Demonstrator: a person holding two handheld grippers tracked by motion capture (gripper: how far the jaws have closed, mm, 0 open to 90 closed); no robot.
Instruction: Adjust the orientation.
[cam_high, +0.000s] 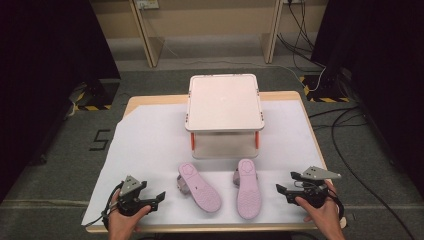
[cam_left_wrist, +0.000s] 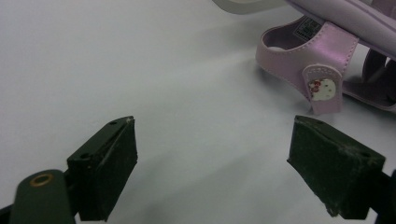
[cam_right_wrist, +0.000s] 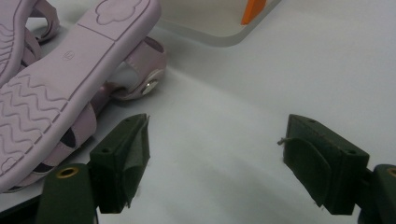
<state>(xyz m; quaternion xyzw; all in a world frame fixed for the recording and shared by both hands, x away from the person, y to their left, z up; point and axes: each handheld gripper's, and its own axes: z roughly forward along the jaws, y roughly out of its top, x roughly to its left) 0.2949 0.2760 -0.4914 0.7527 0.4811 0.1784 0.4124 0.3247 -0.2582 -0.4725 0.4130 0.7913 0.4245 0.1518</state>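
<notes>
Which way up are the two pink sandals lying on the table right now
Upside down. The left sandal and the right sandal both show their treaded soles facing up, with the straps underneath against the white sheet.

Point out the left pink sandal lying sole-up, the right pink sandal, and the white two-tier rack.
Left pink sandal (cam_high: 199, 187), high view, mid sole.
Right pink sandal (cam_high: 248, 189), high view, mid sole.
White two-tier rack (cam_high: 224, 102), high view, top shelf centre.

On the white-covered counter (cam_high: 150, 145), two pink sandals (cam_high: 199, 187) (cam_high: 248, 188) lie soles up in front of a white two-tier rack (cam_high: 225, 102), with the open left gripper (cam_high: 155, 198) and open right gripper (cam_high: 286, 184) flanking them, well apart.
</notes>
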